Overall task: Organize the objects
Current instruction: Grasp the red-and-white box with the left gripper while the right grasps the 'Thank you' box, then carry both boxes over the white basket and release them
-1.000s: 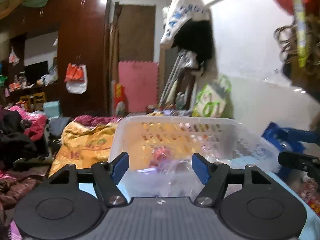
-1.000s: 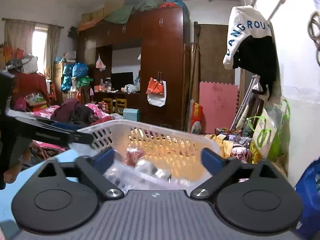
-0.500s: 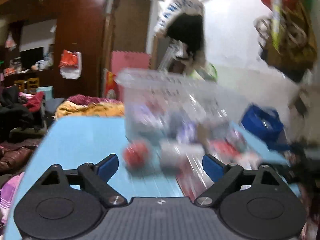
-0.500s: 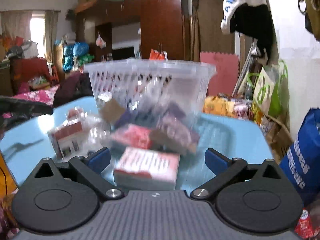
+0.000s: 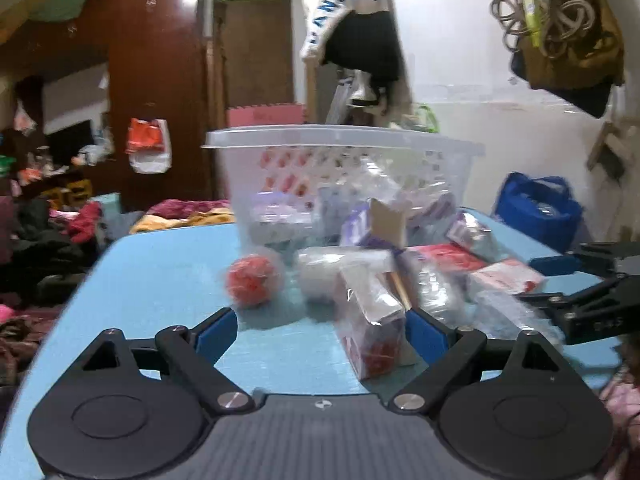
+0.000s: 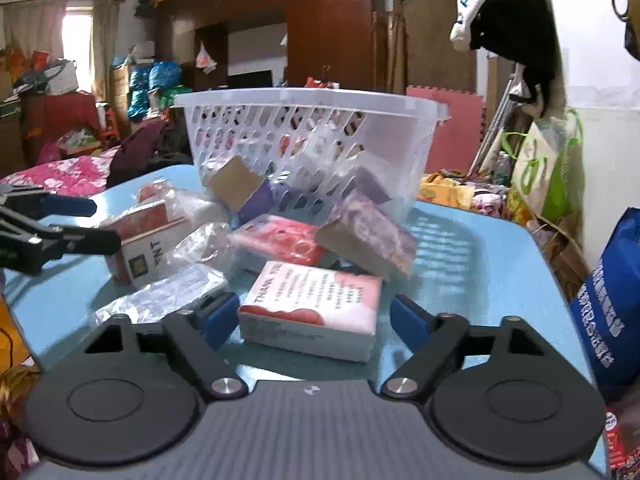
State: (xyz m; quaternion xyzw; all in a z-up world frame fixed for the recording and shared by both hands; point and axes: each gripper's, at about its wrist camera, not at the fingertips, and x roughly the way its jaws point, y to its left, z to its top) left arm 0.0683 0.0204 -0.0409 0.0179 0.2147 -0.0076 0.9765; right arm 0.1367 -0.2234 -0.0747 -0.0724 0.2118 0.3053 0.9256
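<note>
A white slotted basket (image 5: 344, 148) (image 6: 312, 120) stands on the blue table (image 5: 160, 276) (image 6: 480, 248), with a heap of boxes and wrapped packets in front of it. A red ball (image 5: 251, 280) lies at the heap's left. A wrapped box (image 5: 372, 316) lies just ahead of my open, empty left gripper (image 5: 320, 328). A pink "Thank you" box (image 6: 310, 308) lies between the tips of my open right gripper (image 6: 314, 318). A purple box (image 6: 366, 236) leans on the heap. Each gripper shows in the other's view, the right gripper (image 5: 580, 280) and the left gripper (image 6: 48, 224).
A blue bag (image 6: 608, 296) (image 5: 538, 210) stands off the table's right side. Clothes and bedding are piled on the left (image 5: 52, 232). A wardrobe (image 6: 328, 24) and hanging clothes (image 6: 508, 20) are behind. The table's edges are near on both sides.
The basket was close under both grippers, tilted and holding the items. Now it stands farther back and upright, with the items spilled out on the table in front of it.
</note>
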